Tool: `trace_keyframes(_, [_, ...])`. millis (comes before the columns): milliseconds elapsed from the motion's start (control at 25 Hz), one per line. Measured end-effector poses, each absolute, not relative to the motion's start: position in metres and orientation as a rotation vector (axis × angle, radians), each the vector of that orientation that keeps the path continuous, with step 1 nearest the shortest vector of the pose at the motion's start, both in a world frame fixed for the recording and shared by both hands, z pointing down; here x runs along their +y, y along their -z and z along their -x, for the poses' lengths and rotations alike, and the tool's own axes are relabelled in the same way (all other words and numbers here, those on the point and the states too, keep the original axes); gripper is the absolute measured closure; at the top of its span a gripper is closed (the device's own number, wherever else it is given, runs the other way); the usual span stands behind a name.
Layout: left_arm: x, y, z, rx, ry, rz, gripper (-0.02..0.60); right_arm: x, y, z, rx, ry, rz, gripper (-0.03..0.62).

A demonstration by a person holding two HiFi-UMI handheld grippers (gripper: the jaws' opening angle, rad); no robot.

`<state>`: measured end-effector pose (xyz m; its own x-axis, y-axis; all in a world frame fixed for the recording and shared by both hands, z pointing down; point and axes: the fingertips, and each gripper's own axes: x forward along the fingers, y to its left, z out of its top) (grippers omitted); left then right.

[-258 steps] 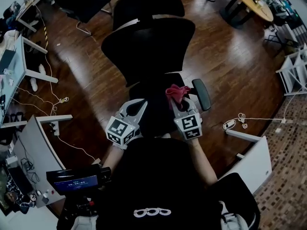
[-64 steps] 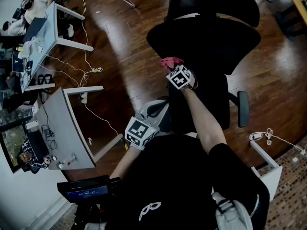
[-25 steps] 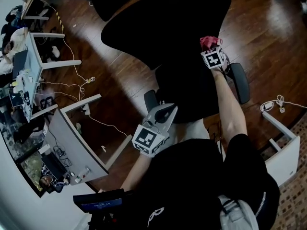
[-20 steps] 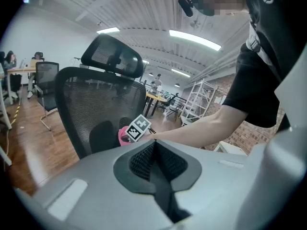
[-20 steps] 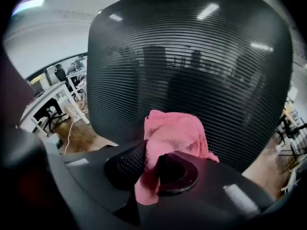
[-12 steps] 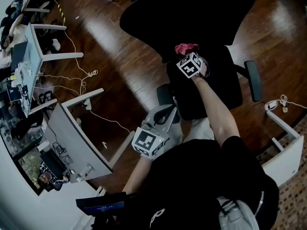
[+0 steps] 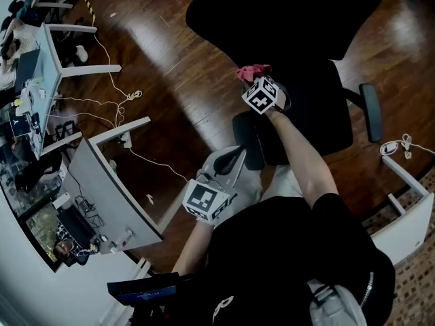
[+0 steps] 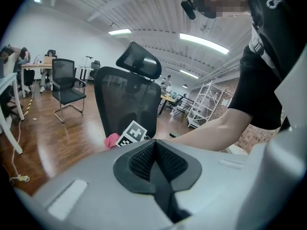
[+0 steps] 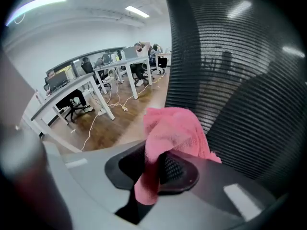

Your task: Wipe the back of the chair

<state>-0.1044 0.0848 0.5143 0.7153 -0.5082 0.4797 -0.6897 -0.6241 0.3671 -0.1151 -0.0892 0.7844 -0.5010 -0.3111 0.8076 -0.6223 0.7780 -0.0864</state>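
Observation:
The black mesh office chair (image 7: 285,19) stands before me; its backrest (image 9: 240,71) fills the right gripper view. My right gripper (image 7: 255,80) is shut on a pink cloth (image 7: 253,72) held against the lower left part of the backrest. That cloth (image 9: 175,133) bunches over the jaws, touching the mesh. My left gripper (image 7: 228,161) hangs low near my body, shut and holding nothing. From the left gripper view the chair (image 8: 127,99) shows with its headrest, and the pink cloth (image 8: 112,140) beside the right gripper's marker cube.
A grey desk (image 7: 109,182) stands at my left with cables (image 7: 122,100) on the wooden floor. The chair's armrests (image 7: 370,111) stick out on the right. Another desk corner (image 7: 408,209) is at the right. More chairs (image 8: 64,83) and desks stand further off.
Over the last second the right gripper has slid the pink cloth leftward across the backrest, from its right side to its lower left. The left gripper has stayed low by my body.

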Motion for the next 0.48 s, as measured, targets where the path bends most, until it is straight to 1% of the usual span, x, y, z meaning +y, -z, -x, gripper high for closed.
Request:
trace_keyframes(200, [0.084,-0.519,0.09,-0.91,-0.46,-2.378,0.594,-0.097,-0.804,0.064,-2.074,-0.496,-0.731,0.545])
trace_keyframes(480, [0.082,-0.522,0.046,-0.897,-0.465,-2.373,0.594,-0.133,-0.816,-0.066,-1.975,-0.54,-0.882,0.545])
